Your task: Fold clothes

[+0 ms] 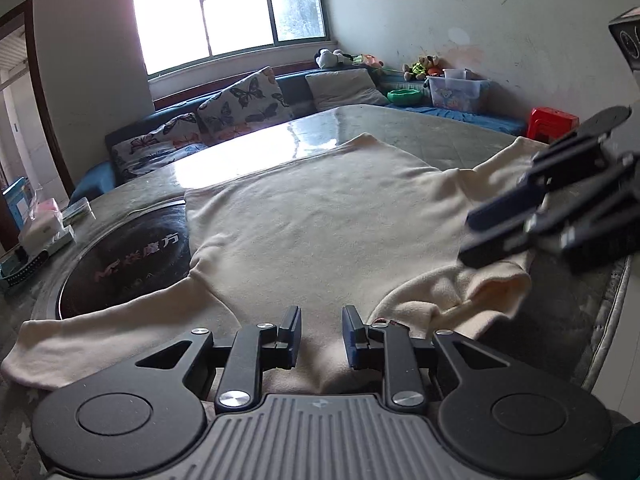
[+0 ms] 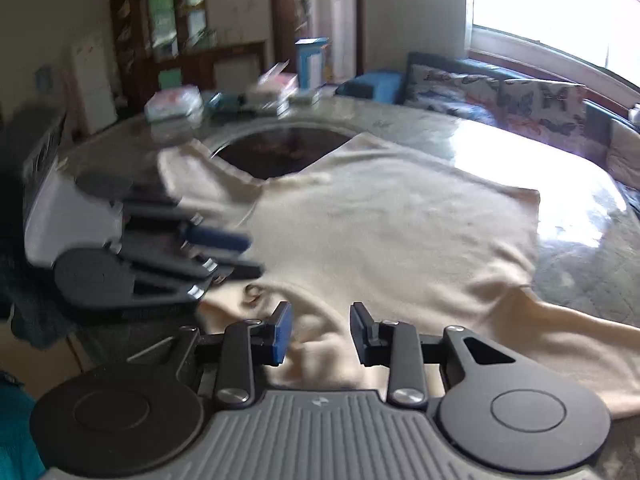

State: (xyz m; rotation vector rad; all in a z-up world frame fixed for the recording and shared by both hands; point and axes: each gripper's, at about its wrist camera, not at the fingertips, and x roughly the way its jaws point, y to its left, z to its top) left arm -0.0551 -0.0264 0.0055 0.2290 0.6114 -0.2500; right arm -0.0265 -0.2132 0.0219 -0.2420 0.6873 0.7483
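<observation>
A cream long-sleeved top [image 1: 320,216] lies spread flat on the round table, neck end toward me, one sleeve out to the left [image 1: 100,340]. It also shows in the right wrist view [image 2: 400,232]. My left gripper [image 1: 321,334] is open and empty, hovering over the near edge by the collar. My right gripper [image 2: 321,334] is open and empty over the same near edge. In the left wrist view the right gripper [image 1: 476,236] hangs above the right shoulder. In the right wrist view the left gripper [image 2: 248,252] appears at the left, blurred.
The round table [image 1: 440,136] has a dark induction plate [image 1: 132,264] partly under the top's left side. Tissue packs and boxes [image 1: 44,228] stand at its left edge. A sofa with butterfly cushions [image 1: 240,104], a red stool [image 1: 552,122] and a storage bin [image 1: 460,90] lie beyond.
</observation>
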